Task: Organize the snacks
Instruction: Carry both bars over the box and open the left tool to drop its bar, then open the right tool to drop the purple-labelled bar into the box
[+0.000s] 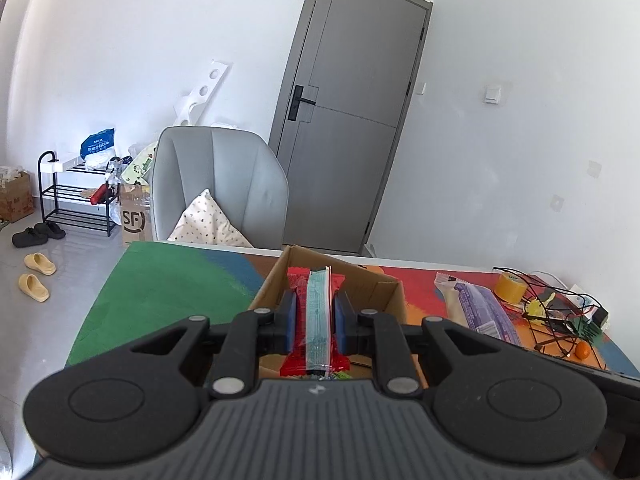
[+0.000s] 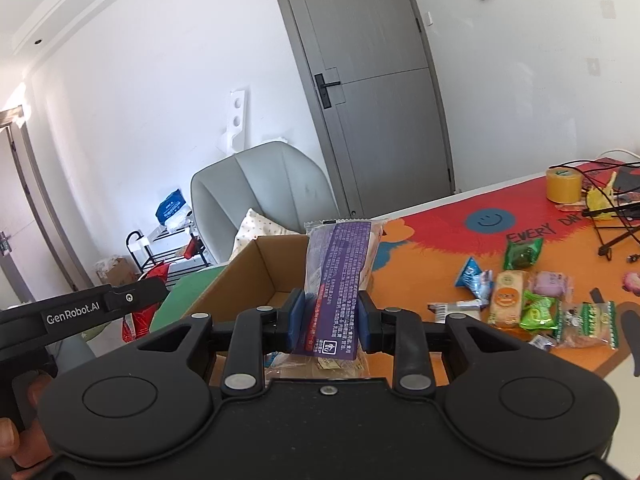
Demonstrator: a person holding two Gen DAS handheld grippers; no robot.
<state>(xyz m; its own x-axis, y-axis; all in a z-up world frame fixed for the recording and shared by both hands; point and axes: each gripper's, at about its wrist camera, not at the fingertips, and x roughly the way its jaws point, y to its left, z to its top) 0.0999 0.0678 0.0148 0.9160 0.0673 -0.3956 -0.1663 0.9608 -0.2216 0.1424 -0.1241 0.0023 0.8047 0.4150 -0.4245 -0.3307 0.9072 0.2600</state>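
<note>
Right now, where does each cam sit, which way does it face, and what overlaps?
Left wrist: on the left gripper, looking along its fingers and slightly down over the open brown cardboard box toward the grey door; its own fingers clamp a red-and-teal snack packet.
Right wrist: on the right gripper, facing the same door from further right; its fingers clamp a purple-labelled snack packet; the left gripper and the person's hand show at left.
Shared: the box, door, grey armchair, yellow tape roll.

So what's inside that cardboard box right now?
The cardboard box shows only bare inner walls. Its floor is hidden by the purple snack pack in the right gripper, so its contents cannot be told.
</note>
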